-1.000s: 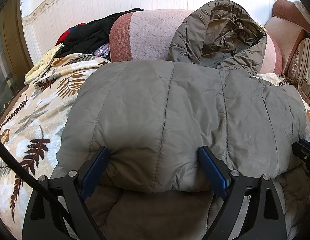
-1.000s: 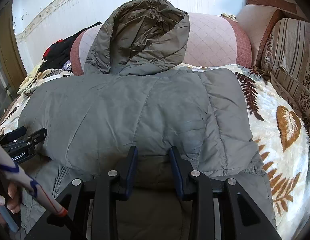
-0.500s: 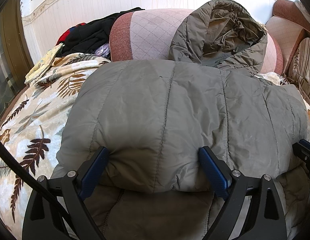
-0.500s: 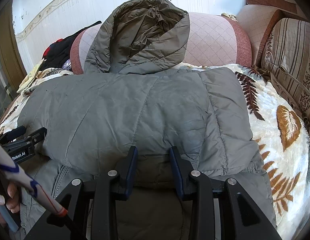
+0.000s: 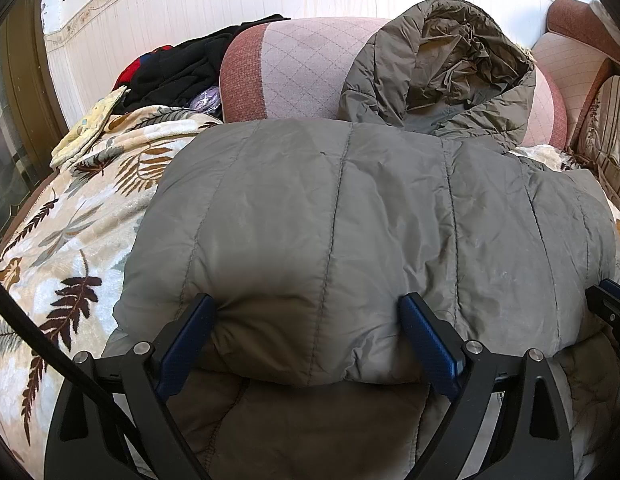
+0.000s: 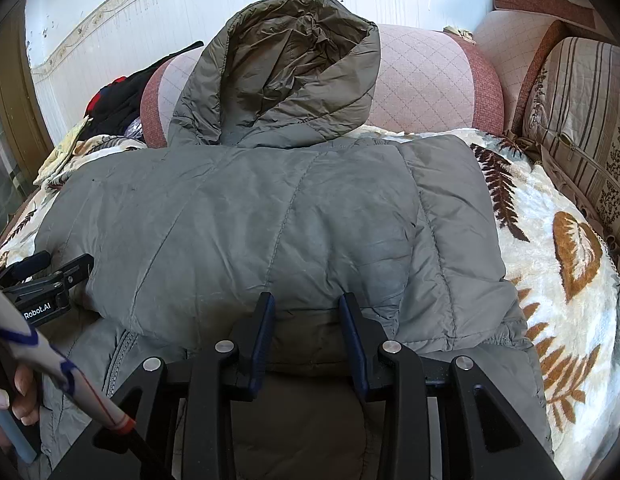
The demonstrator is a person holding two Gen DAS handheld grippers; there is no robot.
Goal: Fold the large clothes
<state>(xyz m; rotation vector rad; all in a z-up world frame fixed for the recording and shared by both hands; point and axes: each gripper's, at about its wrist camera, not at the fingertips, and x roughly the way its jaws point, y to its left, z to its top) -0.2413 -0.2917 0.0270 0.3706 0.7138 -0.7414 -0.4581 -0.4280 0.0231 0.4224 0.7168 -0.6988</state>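
Jacket point(image 5: 350, 220) lies folded across a leaf-print blanket point(image 5: 69, 240), hood point(image 6: 293, 72) against the sofa back. Left gripper point(image 5: 305, 328) spread wide at its near fold; right gripper point(image 6: 305, 320) partly spread, holding nothing.

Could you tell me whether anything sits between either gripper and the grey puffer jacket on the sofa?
Nothing visible does. The left gripper has its jaws wide open against the folded edge of the jacket, and the right gripper, jaws narrower but open, is right at the same edge.
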